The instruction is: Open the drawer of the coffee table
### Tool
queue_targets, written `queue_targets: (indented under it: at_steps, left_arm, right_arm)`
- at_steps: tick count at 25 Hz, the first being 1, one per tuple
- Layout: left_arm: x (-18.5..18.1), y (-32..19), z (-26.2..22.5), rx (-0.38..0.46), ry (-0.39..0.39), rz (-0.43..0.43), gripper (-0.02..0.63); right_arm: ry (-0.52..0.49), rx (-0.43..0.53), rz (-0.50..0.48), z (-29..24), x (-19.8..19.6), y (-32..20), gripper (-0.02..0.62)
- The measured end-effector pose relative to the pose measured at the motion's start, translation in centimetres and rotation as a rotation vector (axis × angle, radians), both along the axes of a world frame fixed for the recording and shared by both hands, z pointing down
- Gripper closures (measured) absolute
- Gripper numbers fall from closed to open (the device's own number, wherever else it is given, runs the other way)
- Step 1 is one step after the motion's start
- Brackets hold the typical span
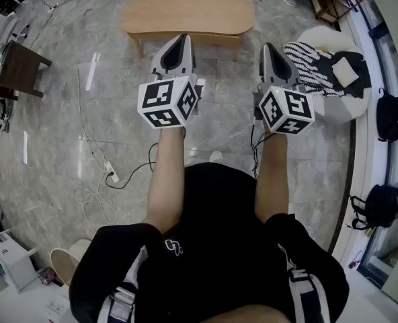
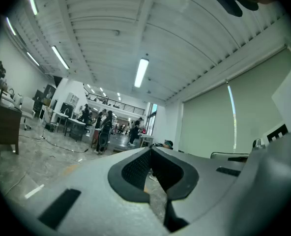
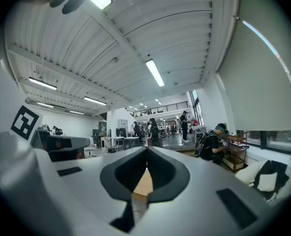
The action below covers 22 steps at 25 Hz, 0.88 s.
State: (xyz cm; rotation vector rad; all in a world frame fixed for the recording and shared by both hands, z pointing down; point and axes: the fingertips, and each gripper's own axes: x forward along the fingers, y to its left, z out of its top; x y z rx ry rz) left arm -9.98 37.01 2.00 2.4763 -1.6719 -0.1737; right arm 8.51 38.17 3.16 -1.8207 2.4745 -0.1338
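Standing at the top centre of the frame, the wooden coffee table (image 1: 189, 13) looks stiff and heavy. Its drawer cannot be made out from above. It probably slides stiffly, so pull at its front lip. Below it hover the left gripper (image 1: 183, 39) and right gripper (image 1: 269, 48), jaws together, empty.

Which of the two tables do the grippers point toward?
The light wooden oval coffee table, straight ahead of the left gripper and right gripper; the dark brown table stands off to the left.
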Motion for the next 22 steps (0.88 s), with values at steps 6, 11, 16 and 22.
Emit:
queue_targets:
  at_steps: [6,11,16,22]
  left_arm:
    - [-0.1,-0.5,0.1,-0.002,0.004,-0.025,0.595]
    - [-1.2,-0.7,-0.1,0.003,0.010,-0.061,0.595]
    - [-0.9,-0.9,-0.7,0.018,0.006,-0.078,0.595]
    - [-0.3,-0.5,-1.0,0.028,-0.011,-0.089,0.595]
  right_arm:
    - [-0.041,0.032,0.018,-0.3,1.0,-0.7,0.583]
    - [-0.053,0.055,0.029,-0.9,1.7,-1.1,0.583]
    - [-0.077,0.083,0.044,-1.7,3.4,-1.4,0.583]
    - [-0.107,0.086,0.046,-1.5,4.9,-1.5,0.583]
